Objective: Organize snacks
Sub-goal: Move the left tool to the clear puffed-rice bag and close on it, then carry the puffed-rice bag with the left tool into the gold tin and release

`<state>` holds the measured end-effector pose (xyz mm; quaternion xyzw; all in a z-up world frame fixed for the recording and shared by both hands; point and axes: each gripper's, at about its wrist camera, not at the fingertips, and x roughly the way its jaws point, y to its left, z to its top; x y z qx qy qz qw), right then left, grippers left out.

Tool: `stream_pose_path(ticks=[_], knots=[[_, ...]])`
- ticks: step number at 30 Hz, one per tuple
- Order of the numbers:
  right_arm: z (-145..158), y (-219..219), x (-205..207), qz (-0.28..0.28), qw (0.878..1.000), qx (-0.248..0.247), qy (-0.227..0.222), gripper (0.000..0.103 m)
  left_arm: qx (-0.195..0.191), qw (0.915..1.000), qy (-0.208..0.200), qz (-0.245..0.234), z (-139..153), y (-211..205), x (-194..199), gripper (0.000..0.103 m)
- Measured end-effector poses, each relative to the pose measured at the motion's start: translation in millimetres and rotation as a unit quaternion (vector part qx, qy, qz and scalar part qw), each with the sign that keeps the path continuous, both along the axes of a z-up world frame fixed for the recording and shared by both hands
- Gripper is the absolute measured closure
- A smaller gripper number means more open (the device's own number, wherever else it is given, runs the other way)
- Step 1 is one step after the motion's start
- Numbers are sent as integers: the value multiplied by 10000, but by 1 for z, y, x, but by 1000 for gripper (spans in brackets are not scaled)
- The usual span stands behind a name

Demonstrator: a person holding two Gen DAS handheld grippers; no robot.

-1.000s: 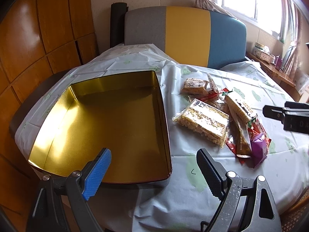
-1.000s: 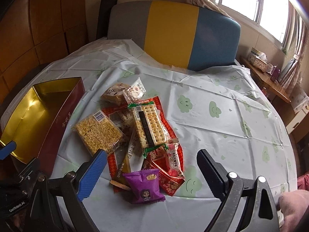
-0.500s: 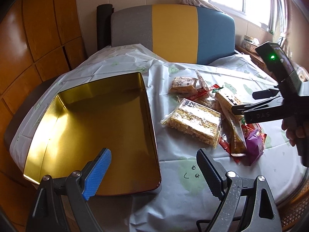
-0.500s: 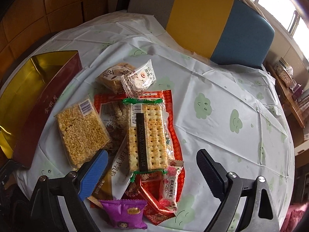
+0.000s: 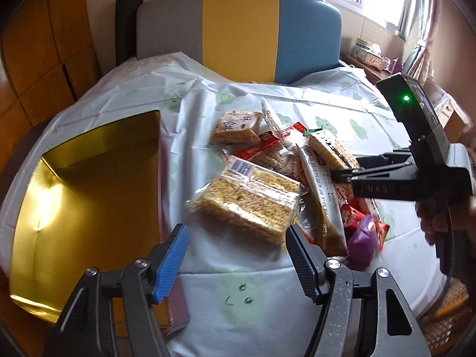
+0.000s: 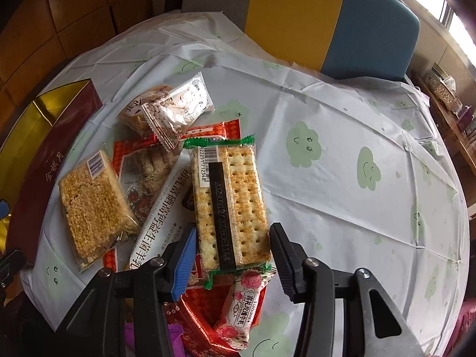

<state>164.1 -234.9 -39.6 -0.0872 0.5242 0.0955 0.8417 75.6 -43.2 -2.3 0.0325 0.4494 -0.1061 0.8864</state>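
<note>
A pile of wrapped snacks lies on the cloud-print tablecloth [image 6: 342,178], right of an open gold tin [image 5: 89,193] with dark red walls [image 6: 53,172]. My right gripper [image 6: 233,255] points down over the pile. Its jaws are closing, and the pads meet the long edges of a green-trimmed cracker pack [image 6: 232,202] near its close end. The left wrist view has this gripper [image 5: 336,174] side-on at the cracker pack [image 5: 330,148]. My left gripper [image 5: 238,261] is closing too. A clear rice crisp pack [image 5: 247,199] lies just ahead of its fingers, untouched.
Around the cracker pack lie a long white packet [image 6: 160,217], a rose-print packet [image 6: 247,300], a purple packet [image 5: 361,238] and a small clear packet [image 6: 178,110]. A grey, yellow and blue chair back [image 5: 238,29] stands behind the table. A hand [image 5: 431,220] holds the right gripper.
My left gripper swung right from the tin toward the rice crisp pack and its jaws narrowed. My right gripper came down onto the pile and closed in around the cracker pack.
</note>
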Motion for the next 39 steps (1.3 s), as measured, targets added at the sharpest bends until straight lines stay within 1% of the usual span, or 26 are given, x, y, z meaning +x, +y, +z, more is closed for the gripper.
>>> stream_pose_path(ticks=[1,2,3,5,6,8,10,11,13,14,15,17,20,22,23,24,25,26,27,29,32,34,35,36,38,39], knots=[[-2,0,2,2,9999,37,96,54,3,10000,55,26,-2,-5,6,34],[-4,-1,3,-4,9998,77,179,54,3,9999,100,33,-3,-8,10,31],[-4,-2,4,-21,9997,103,231,54,32,9997,215,59,-6,-12,16,25],[-3,-3,4,-57,9994,195,281,54,10,9994,319,133,-10,-17,23,20],[-2,-5,6,-83,9990,294,331,52,14,9991,388,152,-14,-19,28,19],[1,-8,7,-126,9978,495,419,47,7,9979,573,289,-21,-23,38,19],[8,-11,7,-192,9975,602,318,31,-148,9963,737,425,-25,-22,46,19],[13,-14,7,-243,9973,654,248,29,-282,9946,828,554,-27,-20,50,17],[20,-21,8,-375,9952,889,169,29,-580,9904,987,774,-30,-16,57,13],[23,-24,9,-441,9939,997,161,29,-666,9888,1040,839,-32,-15,60,10],[24,-26,10,-513,9930,1056,160,29,-707,9867,1113,946,-34,-14,66,10],[27,-31,11,-630,9911,1158,163,29,-640,9861,1092,1076,-35,-15,73,10],[32,-35,11,-705,9887,1317,123,29,-789,9827,1189,1184,-33,-14,84,9],[36,-37,10,-712,9876,1399,71,29,-921,9796,1256,1269,-32,-12,93,7],[38,-38,9,-714,9867,1456,59,29,-931,9791,1258,1302,-33,-12,98,6],[39,-38,9,-704,9862,1500,58,34,-886,9792,1251,1332,-34,-13,101,6],[41,-38,8,-676,9856,1551,52,41,-807,9798,1249,1341,-35,-15,106,6],[42,-38,7,-641,9849,1609,56,45,-727,9806,1234,1337,-36,-17,109,6],[44,-38,6,-600,9841,1668,58,46,-625,9818,1207,1329,-37,-19,112,6],[47,-35,3,-502,9832,1754,42,52,-373,9842,1173,1275,-40,-25,114,5],[51,-32,0,-367,9836,1768,-10,65,116,9890,1016,1070,-50,-35,118,4],[52,-30,0,-289,9842,1747,-23,67,291,9911,836,997,-52,-38,114,4],[52,-30,-1,-265,9843,1747,-23,67,315,9920,751,968,-52,-38,111,7],[52,-29,-1,-244,9843,1750,-16,67,364,9932,622,916,-50,-38,108,16],[53,-27,-1,-173,9841,1766,-10,67,415,9948,495,789,-46,-40,104,23],[54,-26,-2,-121,9841,1772,-8,67,401,9953,487,730,-44,-39,102,24]])
